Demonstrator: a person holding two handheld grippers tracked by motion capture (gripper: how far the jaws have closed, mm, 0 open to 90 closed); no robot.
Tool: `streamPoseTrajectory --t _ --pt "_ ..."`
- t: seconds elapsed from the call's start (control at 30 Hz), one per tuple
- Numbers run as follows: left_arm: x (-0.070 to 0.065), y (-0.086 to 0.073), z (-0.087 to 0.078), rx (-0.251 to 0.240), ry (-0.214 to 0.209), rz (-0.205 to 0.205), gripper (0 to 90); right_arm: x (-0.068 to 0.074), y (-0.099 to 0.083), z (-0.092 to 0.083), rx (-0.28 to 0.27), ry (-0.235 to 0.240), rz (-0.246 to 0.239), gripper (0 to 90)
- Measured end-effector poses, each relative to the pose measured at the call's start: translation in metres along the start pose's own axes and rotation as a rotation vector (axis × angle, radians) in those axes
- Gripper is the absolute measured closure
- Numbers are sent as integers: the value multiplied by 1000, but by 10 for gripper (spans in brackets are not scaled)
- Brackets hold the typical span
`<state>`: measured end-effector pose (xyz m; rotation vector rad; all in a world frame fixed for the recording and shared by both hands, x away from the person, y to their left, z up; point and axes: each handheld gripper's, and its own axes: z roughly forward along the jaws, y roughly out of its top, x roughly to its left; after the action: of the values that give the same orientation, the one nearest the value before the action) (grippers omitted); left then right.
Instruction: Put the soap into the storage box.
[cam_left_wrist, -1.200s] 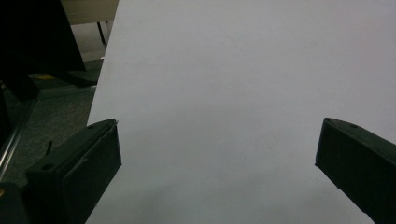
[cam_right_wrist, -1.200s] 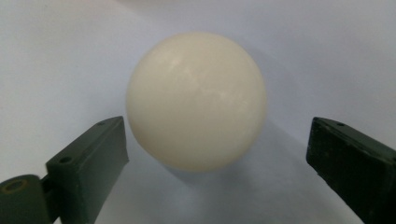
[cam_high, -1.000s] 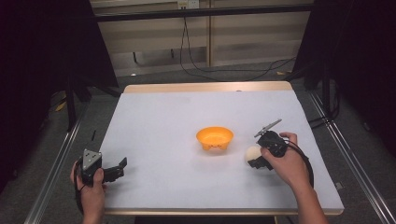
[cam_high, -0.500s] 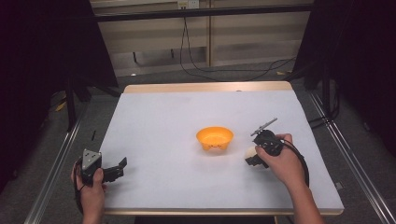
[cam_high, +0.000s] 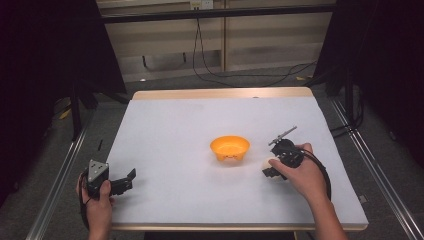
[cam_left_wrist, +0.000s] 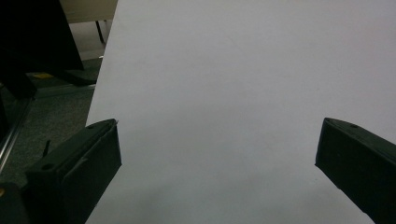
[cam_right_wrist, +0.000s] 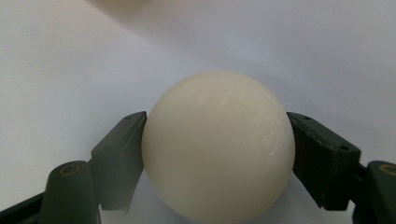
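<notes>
A cream ball (cam_right_wrist: 218, 144) rests on the white table (cam_high: 175, 140), to the right of an orange bowl (cam_high: 229, 147). My right gripper (cam_high: 270, 168) is shut on the ball (cam_high: 268, 162). Its jaws have just been closing, and both dark pads (cam_right_wrist: 122, 149) now press the ball's sides. In the right gripper view the right gripper (cam_right_wrist: 217, 128) points down at the tabletop. My left gripper (cam_high: 129, 181) lies near the table's front left corner. In the left gripper view the left gripper (cam_left_wrist: 219, 140) stands open, with bare table between its jaws.
The table's left edge (cam_left_wrist: 100, 93) drops to grey floor with metal rails (cam_high: 60, 175). Cables (cam_high: 220, 75) lie on the floor beyond the far edge. A person's hand (cam_high: 305, 175) holds the right gripper, whose cable loops beside the wrist.
The right gripper's jaws have closed onto the cream ball, which now sits partly covered between them. The left hand and gripper have not moved.
</notes>
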<state>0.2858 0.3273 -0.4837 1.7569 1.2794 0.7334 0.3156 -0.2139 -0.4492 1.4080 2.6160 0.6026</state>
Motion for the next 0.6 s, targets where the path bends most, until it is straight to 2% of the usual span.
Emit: streamPoseTrajectory --t 0.1,0.2,0.4,0.6 --pt "0 0 0 -1 0 0 1 -2 1 -1 6 -15 -7 247" --pt "0 0 0 -1 1 0 1 -5 1 -6 -16 -2 4 247" --pt "0 0 0 0 2 3 1 -8 4 -16 -42 1 -9 247" --pt "0 0 0 0 1 3 1 -11 10 -25 -83 45 -1 246"
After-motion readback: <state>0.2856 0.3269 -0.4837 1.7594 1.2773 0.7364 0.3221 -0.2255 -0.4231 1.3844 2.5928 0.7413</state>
